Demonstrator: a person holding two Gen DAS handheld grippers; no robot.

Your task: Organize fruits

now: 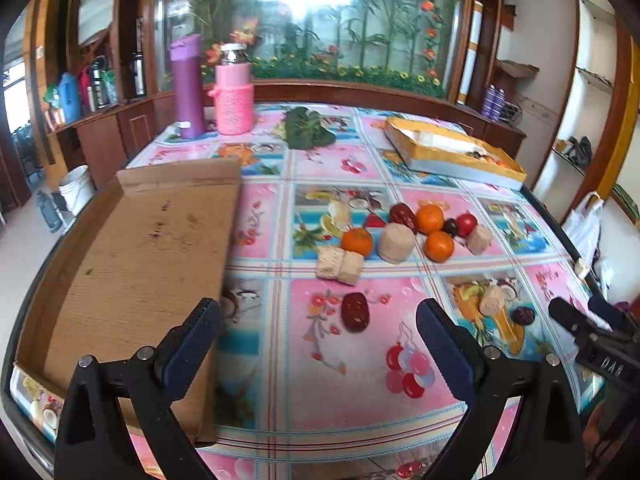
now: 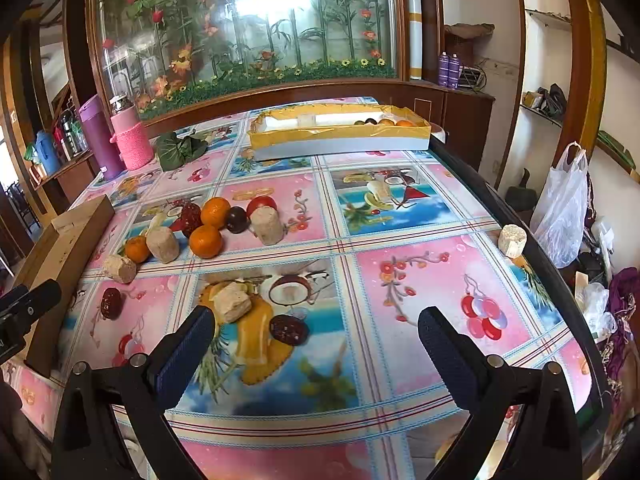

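**Two open grippers above a counter of scattered fruit**

The left gripper (image 1: 318, 320) hovered over the counter (image 1: 360, 412), fingers wide apart and empty. The right gripper (image 2: 316, 332) hung likewise, fingers spread, holding nothing. Nearest lay a dark red date (image 1: 355, 312), with a beige cake piece (image 2: 234, 302) and another date (image 2: 289, 330) close by. Further off, oranges (image 1: 430, 219), dates and cake pieces clustered together mid-counter. A flat cardboard tray (image 1: 140, 260) lay to the left. At the far side sat a yellow box (image 2: 340, 136) holding several fruits.
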